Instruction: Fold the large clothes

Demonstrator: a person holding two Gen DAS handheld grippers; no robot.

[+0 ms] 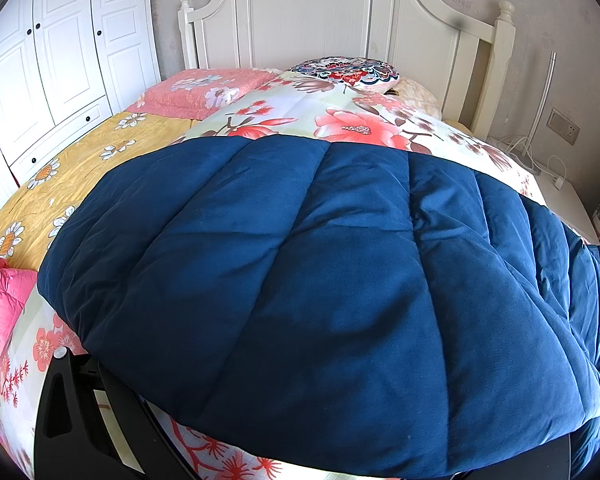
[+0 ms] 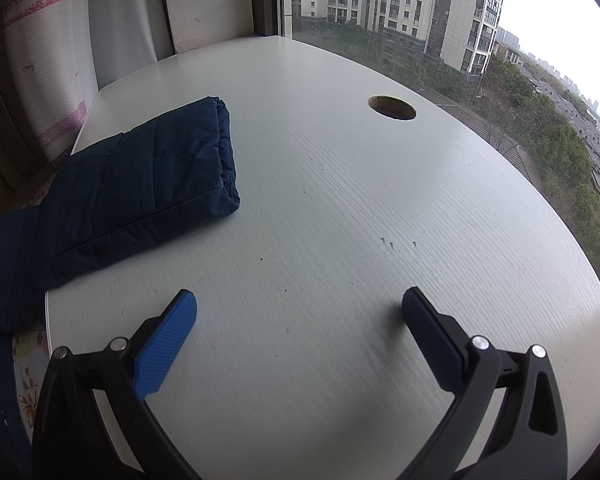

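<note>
A big navy quilted coat (image 1: 320, 280) lies spread over the bed (image 1: 100, 168), filling most of the left wrist view; its near hem drapes over the left gripper (image 1: 112, 420), of which only one black arm shows at the lower left — whether its jaws are spread or pinching the cloth cannot be told. The fabric is soft and matte, stitched into long padded panels that fan outward. Under it lie a floral quilt (image 1: 360, 120) in white and coral and a yellow daisy sheet, with a white panelled headboard (image 1: 320, 12) behind.

In the right wrist view one sleeve (image 2: 140, 192) of the coat reaches onto a white wood-grain table (image 2: 360, 220), its gathered cuff pointing away, up and to the left of the right gripper (image 2: 300, 312) and apart from it. Those jaws stand wide apart, holding nothing, blue ribbed pads (image 2: 166, 352) just over the bare tabletop. A round cable hole (image 2: 392, 108) sits farther back.
</note>
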